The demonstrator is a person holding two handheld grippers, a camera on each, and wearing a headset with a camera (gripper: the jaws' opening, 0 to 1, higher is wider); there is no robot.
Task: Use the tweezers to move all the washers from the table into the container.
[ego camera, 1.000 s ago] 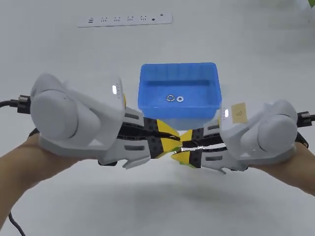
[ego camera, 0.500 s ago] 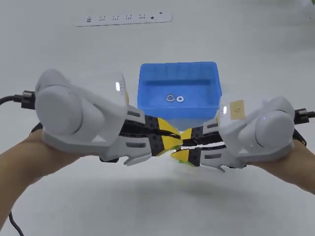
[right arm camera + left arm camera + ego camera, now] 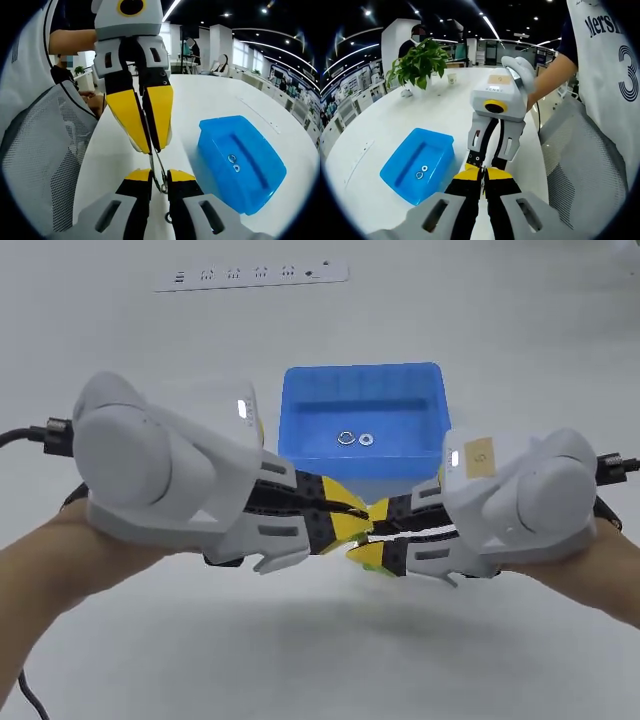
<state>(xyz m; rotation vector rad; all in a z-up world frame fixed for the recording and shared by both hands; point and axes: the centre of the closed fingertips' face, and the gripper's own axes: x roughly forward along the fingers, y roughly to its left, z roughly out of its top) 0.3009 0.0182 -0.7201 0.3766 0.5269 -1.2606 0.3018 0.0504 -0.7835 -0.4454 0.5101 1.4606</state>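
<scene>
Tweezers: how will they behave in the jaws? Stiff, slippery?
Probably springy: the tweezers are two thin metal arms, so a squeeze would likely close them. Likely slippery and apt to pivot: bare, narrow metal between the left gripper and right gripper. Probably light, being so slim.

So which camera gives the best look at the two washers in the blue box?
The head view: it looks down into the blue container, so both washers lie clear on its floor, side by side. Each gripper view catches them too, but small and at a slant.
</scene>
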